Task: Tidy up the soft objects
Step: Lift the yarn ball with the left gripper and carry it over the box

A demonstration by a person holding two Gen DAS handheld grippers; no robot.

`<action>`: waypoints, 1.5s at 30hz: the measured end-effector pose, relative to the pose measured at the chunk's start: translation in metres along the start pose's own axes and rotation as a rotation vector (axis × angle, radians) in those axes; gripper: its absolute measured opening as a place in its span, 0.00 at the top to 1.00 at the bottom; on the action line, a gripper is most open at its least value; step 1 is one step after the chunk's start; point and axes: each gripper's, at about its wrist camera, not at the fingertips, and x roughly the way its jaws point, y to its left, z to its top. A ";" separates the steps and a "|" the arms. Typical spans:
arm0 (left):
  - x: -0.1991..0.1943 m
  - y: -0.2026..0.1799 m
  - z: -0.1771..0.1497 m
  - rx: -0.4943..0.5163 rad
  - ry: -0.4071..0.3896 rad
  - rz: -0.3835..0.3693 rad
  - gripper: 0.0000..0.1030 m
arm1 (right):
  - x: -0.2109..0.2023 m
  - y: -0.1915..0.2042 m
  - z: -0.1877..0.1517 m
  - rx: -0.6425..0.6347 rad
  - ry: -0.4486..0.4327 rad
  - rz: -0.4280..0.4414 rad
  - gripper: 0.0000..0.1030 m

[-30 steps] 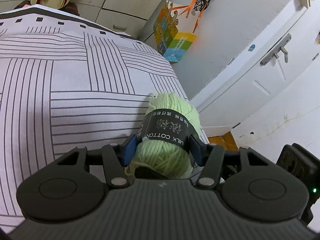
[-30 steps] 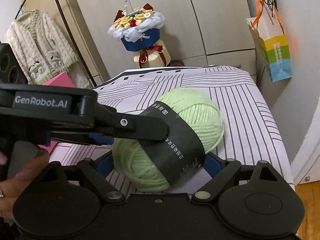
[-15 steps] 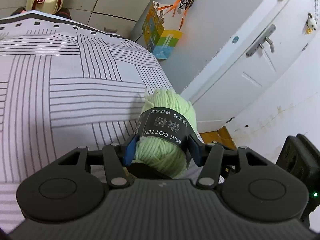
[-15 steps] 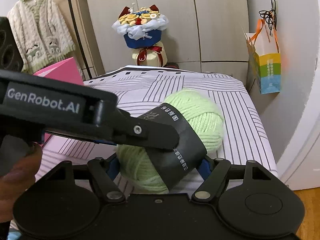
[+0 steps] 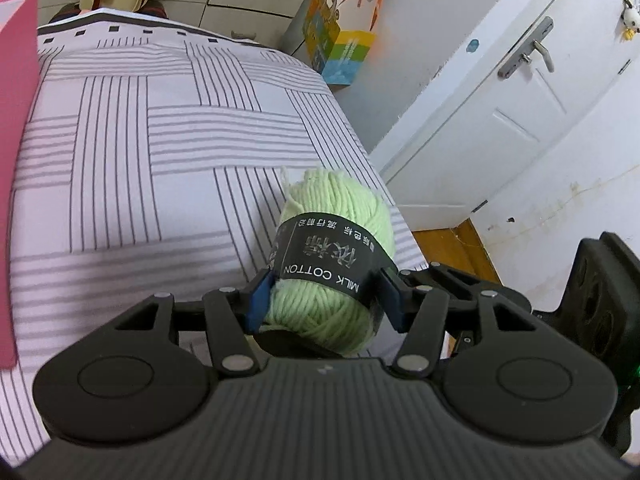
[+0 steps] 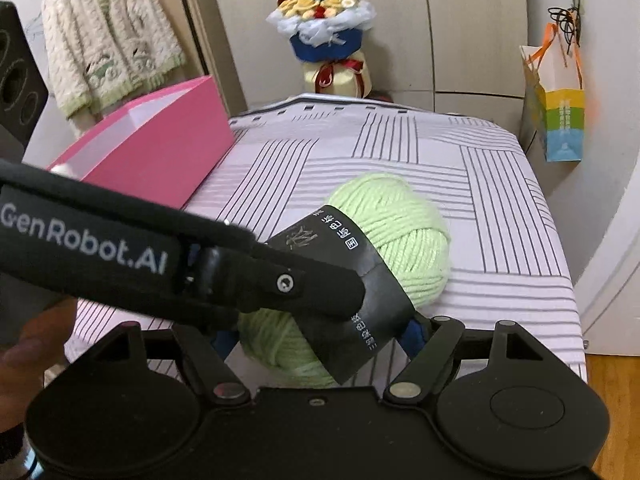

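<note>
Left wrist view: our left gripper [image 5: 322, 298] clenches the green yarn skein [image 5: 334, 264] at its black paper band, lower centre, above the striped bed [image 5: 140, 160]. It looks light and squashy.

Right wrist view: the right gripper [image 6: 320, 334] has just been closing, its jaws flanking the same skein [image 6: 384, 240]; whether they press it we cannot tell. We judge the band the firmest hold.

Yarn band [image 5: 326, 258] reads "MILK COTTON"; left gripper [image 6: 304, 300], "GenRobot.AI".

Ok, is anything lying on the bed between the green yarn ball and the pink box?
Nothing visible does. The yarn ball sits clamped in the left gripper, and the striped sheet between it and the pink box lies bare in the left wrist view.
</note>
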 end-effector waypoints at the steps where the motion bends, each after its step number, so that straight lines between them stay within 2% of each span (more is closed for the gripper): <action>1: -0.005 -0.001 -0.004 -0.002 0.000 -0.002 0.46 | -0.003 0.004 -0.001 -0.011 0.008 0.002 0.21; 11: -0.070 -0.003 -0.035 -0.012 -0.020 -0.045 0.46 | -0.049 0.046 -0.003 -0.154 0.035 0.080 0.21; 21: -0.144 0.004 -0.059 0.007 -0.127 -0.026 0.46 | -0.082 0.095 0.006 -0.261 -0.041 0.162 0.20; 26: -0.170 0.016 -0.060 -0.012 -0.206 0.006 0.45 | -0.082 0.115 0.016 -0.308 -0.093 0.184 0.20; 31: -0.188 0.029 -0.059 -0.037 -0.224 0.038 0.45 | -0.075 0.133 0.027 -0.348 -0.086 0.233 0.19; 45: -0.227 0.076 -0.016 -0.018 -0.387 0.136 0.44 | -0.033 0.166 0.091 -0.433 -0.236 0.345 0.19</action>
